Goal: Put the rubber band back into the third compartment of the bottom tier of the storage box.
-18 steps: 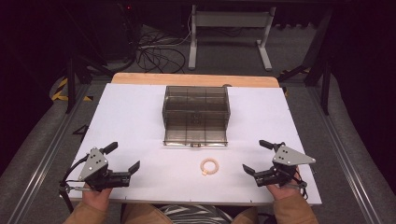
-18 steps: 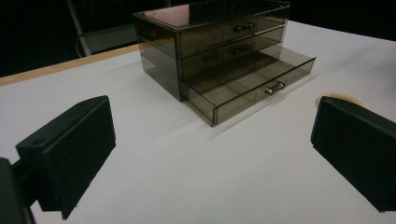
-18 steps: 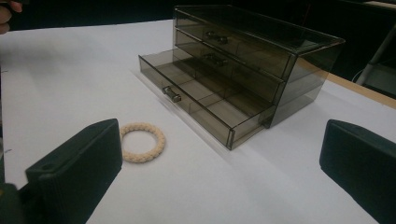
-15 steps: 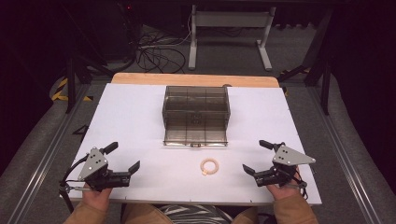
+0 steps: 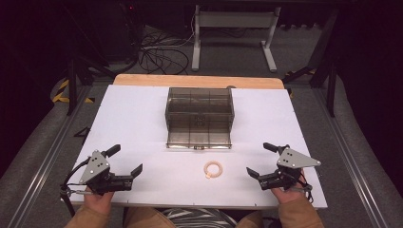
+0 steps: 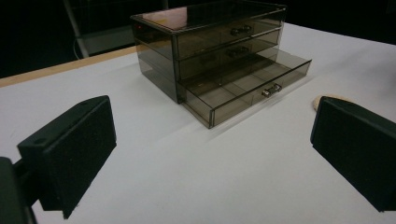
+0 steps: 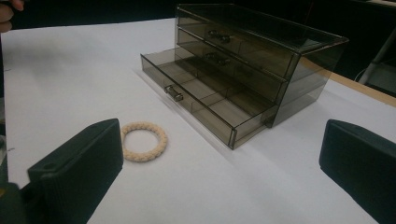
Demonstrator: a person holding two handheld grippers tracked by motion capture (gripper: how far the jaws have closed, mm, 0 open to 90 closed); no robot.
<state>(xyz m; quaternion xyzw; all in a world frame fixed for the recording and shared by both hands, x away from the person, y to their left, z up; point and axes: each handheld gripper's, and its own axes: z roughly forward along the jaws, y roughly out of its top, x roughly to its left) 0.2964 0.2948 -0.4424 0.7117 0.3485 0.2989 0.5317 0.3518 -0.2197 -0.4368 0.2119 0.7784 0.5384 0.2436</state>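
A smoky clear drawer box (image 5: 199, 111) (image 6: 212, 42) (image 7: 261, 56) stands mid-table with its bottom drawer (image 5: 198, 135) (image 6: 252, 91) (image 7: 201, 100) pulled out and nothing visible inside it. A cream beaded ring (image 5: 213, 169) (image 7: 144, 141) lies flat in front of the drawer; its edge (image 6: 327, 99) peeks past a jaw in the left gripper view. My left gripper (image 5: 125, 162) rests near the front left edge, open, nothing between its jaws. My right gripper (image 5: 262, 160) sits open at the front right, a short way right of the ring.
The white tabletop (image 5: 133, 118) has a wooden strip (image 5: 199, 80) along its far edge. Cables (image 5: 157, 52) and a metal stand (image 5: 233, 28) lie on the dark floor beyond. Grey rails run along both sides of the table.
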